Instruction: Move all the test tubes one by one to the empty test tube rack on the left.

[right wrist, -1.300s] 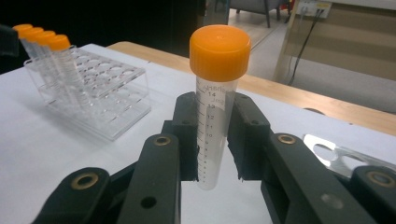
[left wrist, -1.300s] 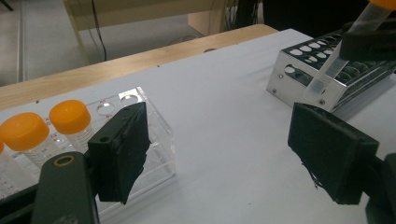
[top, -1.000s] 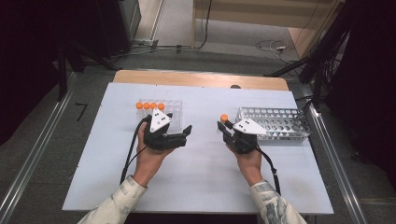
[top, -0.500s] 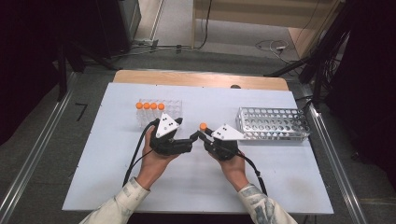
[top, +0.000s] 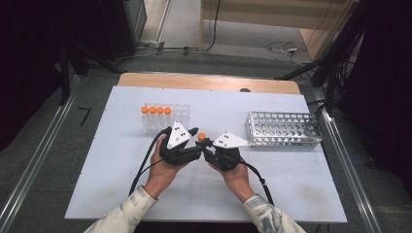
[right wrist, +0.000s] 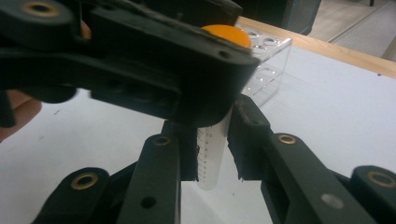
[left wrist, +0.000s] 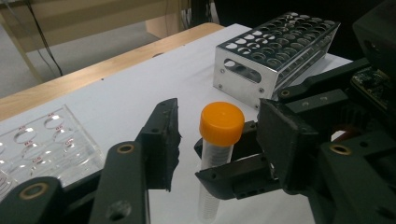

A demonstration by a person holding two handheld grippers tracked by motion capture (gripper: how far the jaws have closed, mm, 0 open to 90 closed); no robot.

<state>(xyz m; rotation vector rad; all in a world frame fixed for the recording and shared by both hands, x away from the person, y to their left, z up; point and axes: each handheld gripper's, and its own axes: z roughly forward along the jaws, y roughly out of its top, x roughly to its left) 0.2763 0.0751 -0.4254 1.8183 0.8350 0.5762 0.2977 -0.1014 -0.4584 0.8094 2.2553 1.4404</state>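
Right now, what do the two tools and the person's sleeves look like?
Both tools, left and right, are black, with blocky jaws joined by brass-coloured pins and a pale three-cornered plate with dark dots on top. A black cable trails from each. The sleeves are light with a faint mottled pattern.

White desk below all. Clear rack toward desk's far left, four orange-capped tubes upright in it. Metal rack toward desk's far right. Wooden strip along desk's far edge.

The high view looks down across the counter from its near edge; both gripper views sit close, sharing the orange-capped tube.
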